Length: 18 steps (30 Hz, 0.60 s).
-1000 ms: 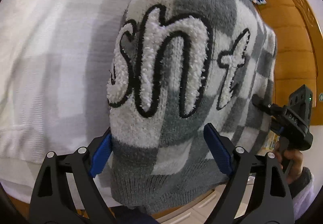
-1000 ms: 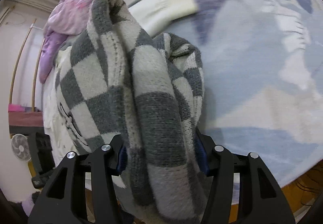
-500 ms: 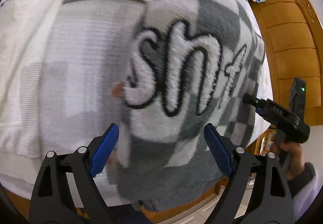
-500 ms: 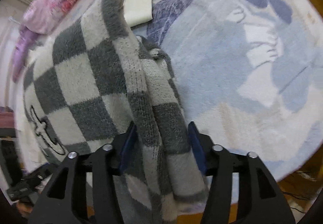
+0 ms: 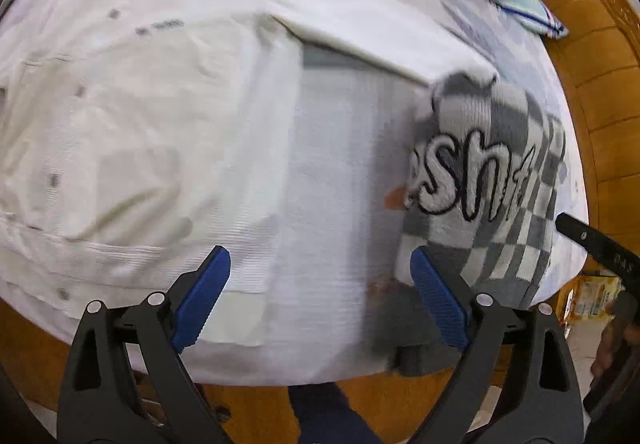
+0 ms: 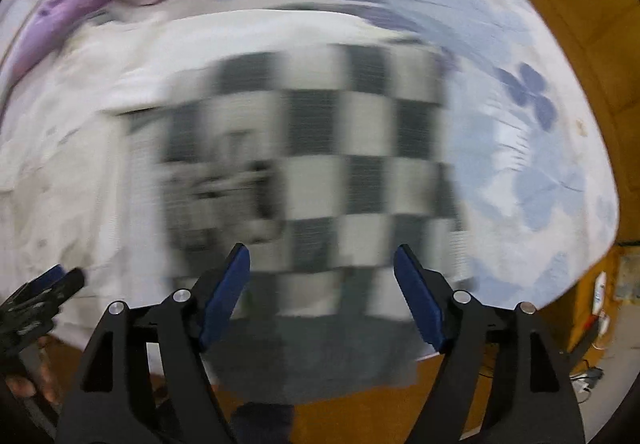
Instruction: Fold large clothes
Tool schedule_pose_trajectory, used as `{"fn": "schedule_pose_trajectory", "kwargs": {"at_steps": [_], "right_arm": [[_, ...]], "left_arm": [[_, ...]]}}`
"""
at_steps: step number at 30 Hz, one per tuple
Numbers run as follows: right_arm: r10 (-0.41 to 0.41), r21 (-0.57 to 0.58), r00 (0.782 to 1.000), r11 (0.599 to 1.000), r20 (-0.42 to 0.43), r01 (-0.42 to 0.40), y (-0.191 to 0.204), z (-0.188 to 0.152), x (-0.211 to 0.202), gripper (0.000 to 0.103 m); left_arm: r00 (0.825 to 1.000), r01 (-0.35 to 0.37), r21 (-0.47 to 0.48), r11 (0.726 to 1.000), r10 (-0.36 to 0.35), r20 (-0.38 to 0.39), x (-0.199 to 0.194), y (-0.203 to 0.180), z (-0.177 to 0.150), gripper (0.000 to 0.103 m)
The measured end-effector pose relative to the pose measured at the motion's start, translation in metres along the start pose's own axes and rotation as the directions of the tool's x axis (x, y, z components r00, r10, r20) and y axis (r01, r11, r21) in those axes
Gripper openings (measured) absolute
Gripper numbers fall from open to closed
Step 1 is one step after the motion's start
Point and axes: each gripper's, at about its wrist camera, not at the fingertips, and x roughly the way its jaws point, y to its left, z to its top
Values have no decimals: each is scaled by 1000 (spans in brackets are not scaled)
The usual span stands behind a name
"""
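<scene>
Left wrist view first: the left claw (image 5: 320,300) has its jaws wide apart with nothing between them, hovering over the near edge of the bed (image 5: 472,24). The checkered sweater (image 5: 492,180) lies off to the right of it, with the fuzzy lettering facing up, on top of a pale white garment (image 5: 140,116) that's spread across most of the mattress. The tip of the other tool pokes in at the far right.

Right wrist view is pretty motion-blurred, so take this with salt. The right claw (image 6: 322,298) is also spread open and empty, and the sweater (image 6: 320,164) looks laid out roughly square in front of it, with its dark hem sitting right at the bed's near edge.

What worries me:
- That hem looks like it might hang over the edge, so chunky knit could slide toward the floor and drag the fold open.
- Grabbing again from here could easily pinch the white garment underneath along with the sweater, since they're touching.
- Thick knit tends to spring back, so the fold may not stay flat.
</scene>
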Motion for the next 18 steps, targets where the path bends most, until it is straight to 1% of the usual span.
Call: {"fn": "schedule_pose_trajectory", "kwargs": {"at_steps": [2, 6, 9, 12, 14, 15, 18], "right_arm": [[37, -11, 999, 999, 20, -37, 36, -3, -13, 73], [88, -35, 994, 996, 60, -86, 101, -12, -46, 84], [110, -65, 989, 992, 93, -105, 147, -23, -74, 87], [126, -79, 980, 990, 152, -115, 187, -32, -109, 93], [126, -81, 973, 990, 192, -112, 208, -40, -131, 94], [128, -80, 968, 990, 214, -114, 220, -44, -143, 94], [133, -89, 956, 990, 263, -113, 246, -56, -173, 95]], "left_arm": [[1000, -3, 13, 1000, 3, 22, -22, 13, 1, 92], [994, -32, 69, 997, 25, 103, -76, 32, 3, 93], [986, -59, 78, 995, 45, 163, -122, 52, 2, 94], [970, -86, 85, 993, 64, 236, -171, 74, -3, 96], [955, -99, 85, 991, 71, 290, -206, 89, -9, 97], [949, -104, 88, 991, 72, 307, -218, 93, -11, 97], [916, -133, 105, 986, 82, 393, -265, 110, -22, 97]]}}
